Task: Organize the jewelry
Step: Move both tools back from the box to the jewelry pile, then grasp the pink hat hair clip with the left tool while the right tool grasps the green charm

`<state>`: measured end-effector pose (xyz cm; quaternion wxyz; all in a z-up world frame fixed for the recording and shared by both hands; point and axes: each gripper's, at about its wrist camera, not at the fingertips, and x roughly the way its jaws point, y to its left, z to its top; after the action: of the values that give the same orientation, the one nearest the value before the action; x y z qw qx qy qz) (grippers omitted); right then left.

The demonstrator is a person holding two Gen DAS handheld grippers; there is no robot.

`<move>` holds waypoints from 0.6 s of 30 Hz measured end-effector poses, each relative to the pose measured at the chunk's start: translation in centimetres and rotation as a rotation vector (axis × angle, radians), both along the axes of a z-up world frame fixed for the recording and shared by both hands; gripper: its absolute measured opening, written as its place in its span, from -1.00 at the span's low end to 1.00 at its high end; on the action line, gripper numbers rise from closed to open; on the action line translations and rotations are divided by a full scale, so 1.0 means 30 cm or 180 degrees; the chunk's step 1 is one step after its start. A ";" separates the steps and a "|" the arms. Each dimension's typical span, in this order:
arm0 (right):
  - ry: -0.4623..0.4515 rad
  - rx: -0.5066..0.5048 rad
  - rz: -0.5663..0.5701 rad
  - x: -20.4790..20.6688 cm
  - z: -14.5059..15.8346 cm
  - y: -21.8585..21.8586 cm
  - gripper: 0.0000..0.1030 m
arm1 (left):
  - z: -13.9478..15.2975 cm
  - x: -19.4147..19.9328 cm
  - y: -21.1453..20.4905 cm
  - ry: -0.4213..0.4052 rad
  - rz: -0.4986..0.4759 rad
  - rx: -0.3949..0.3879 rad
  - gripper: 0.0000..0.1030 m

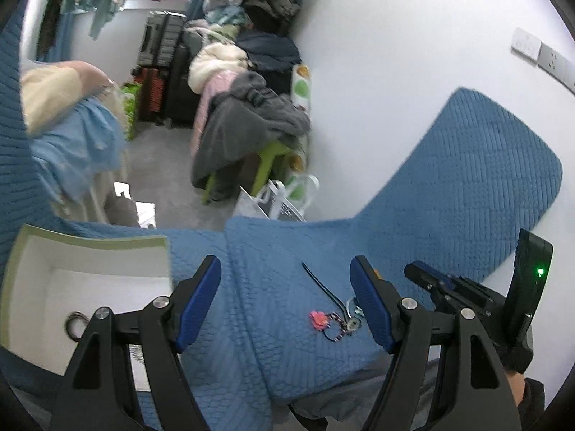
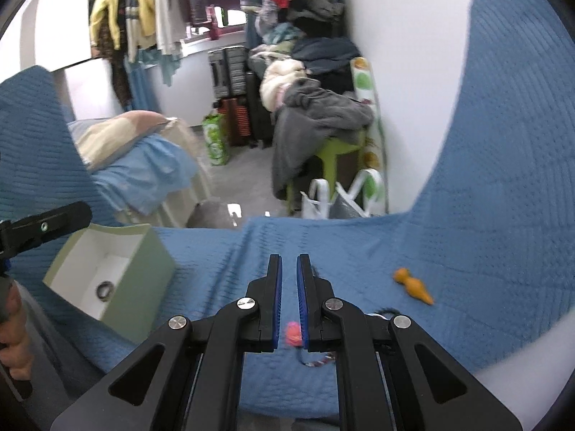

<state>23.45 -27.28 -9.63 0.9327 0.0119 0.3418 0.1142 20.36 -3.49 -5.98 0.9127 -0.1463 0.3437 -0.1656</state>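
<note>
Both tools hovering over jewelry on blue quilt.
Left tool [image 1: 285, 300] standing apart, empty; right tool [image 2: 289, 300] sitting together, empty; pink charm [image 1: 318, 319] lying below; ring [image 2: 105, 290] resting in box [image 2: 143, 280].

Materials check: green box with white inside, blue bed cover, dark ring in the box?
Green box with white inside: likely matte cardboard; thin, flat, crisp walls. Blue bed cover: quilted fabric, stitched block texture, soft folds. Dark ring in the box: too small to say; faint sheen suggests metal or elastic.

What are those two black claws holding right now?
Nothing. The left gripper is open over the jewelry; the right gripper is nearly shut with nothing between its fingers.
</note>
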 end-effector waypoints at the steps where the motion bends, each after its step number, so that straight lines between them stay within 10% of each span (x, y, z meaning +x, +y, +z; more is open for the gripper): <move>1: 0.0028 -0.0002 -0.0039 -0.002 -0.015 -0.025 -0.86 | -0.011 0.008 -0.015 0.0028 -0.0038 -0.0007 0.44; 18: 0.0578 0.0154 -0.0251 0.005 -0.314 -0.216 -0.86 | -0.330 0.118 -0.260 0.0709 -0.0541 -0.0045 0.28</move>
<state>23.61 -33.76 -19.05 0.9011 0.0582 0.4214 0.0840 23.89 -11.27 -15.89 0.8505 -0.1406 0.4528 -0.2275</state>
